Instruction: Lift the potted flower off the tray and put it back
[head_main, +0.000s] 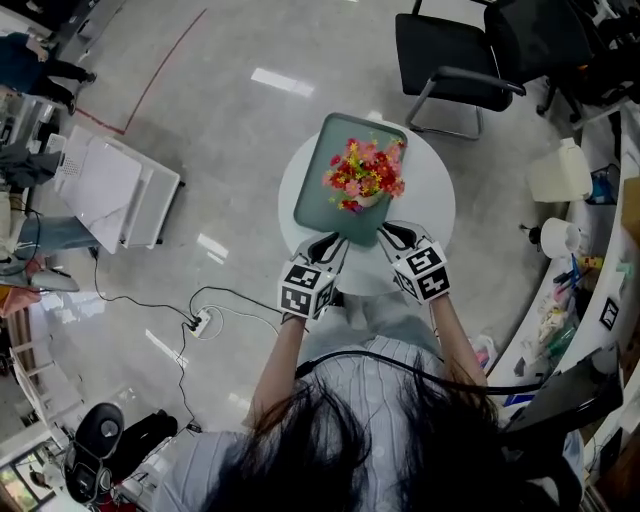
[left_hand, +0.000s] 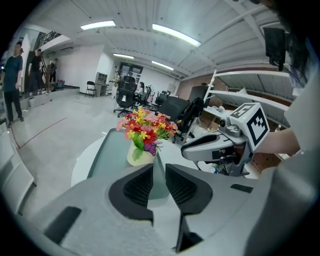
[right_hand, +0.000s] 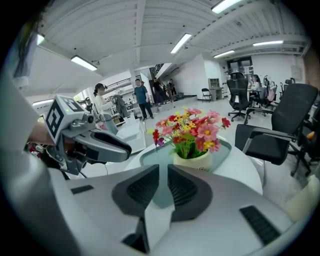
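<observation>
The potted flower (head_main: 362, 178), red, pink and yellow blooms in a cream pot, stands on a teal tray (head_main: 318, 190) on a small round white table (head_main: 432, 205). My left gripper (head_main: 325, 248) and right gripper (head_main: 392, 238) hover side by side at the tray's near edge, short of the pot and apart from it. Both are shut with nothing between the jaws. In the left gripper view the flower (left_hand: 144, 131) is ahead beyond my left gripper (left_hand: 159, 167), with the right gripper (left_hand: 210, 145) beside it. In the right gripper view the pot (right_hand: 192, 159) sits just past my right gripper (right_hand: 163, 170).
Black office chairs (head_main: 460, 60) stand behind the table. A white folded unit (head_main: 115, 185) and a power strip with cable (head_main: 200, 322) lie on the floor at left. A white jug (head_main: 560, 172) and a cluttered shelf are at right. People stand far off.
</observation>
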